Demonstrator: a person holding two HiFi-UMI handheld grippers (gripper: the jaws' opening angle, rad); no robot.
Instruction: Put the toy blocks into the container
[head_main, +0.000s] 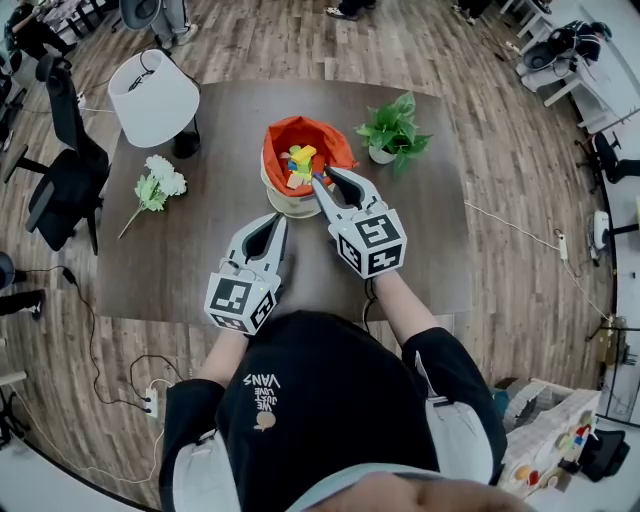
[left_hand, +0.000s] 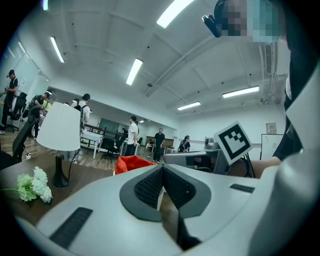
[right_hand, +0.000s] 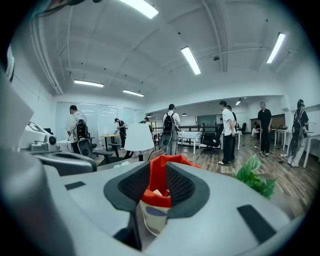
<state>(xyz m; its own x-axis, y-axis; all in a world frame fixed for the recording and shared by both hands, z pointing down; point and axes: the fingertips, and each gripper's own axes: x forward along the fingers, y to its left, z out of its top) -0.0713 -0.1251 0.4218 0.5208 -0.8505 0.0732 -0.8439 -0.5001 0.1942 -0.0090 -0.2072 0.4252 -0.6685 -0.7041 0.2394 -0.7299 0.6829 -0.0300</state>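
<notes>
A cream container (head_main: 283, 201) lined with orange cloth stands at the middle of the dark table (head_main: 180, 265), and several coloured toy blocks (head_main: 299, 162) lie inside it. My right gripper (head_main: 326, 177) reaches over its near right rim, open, with nothing between the jaws. Through that gap the right gripper view shows the container (right_hand: 158, 181) close ahead of the right gripper (right_hand: 158, 163). The left gripper (head_main: 280, 221) rests lower, in front of the container, shut and empty. In the left gripper view the left gripper (left_hand: 161, 168) has its tips together, with the orange liner (left_hand: 131, 162) beyond them.
A white lamp (head_main: 153, 97) and a white flower sprig (head_main: 158, 182) occupy the table's left side. A small potted plant (head_main: 392, 130) stands right of the container. Office chairs (head_main: 60, 180) sit left of the table, and several people stand far off.
</notes>
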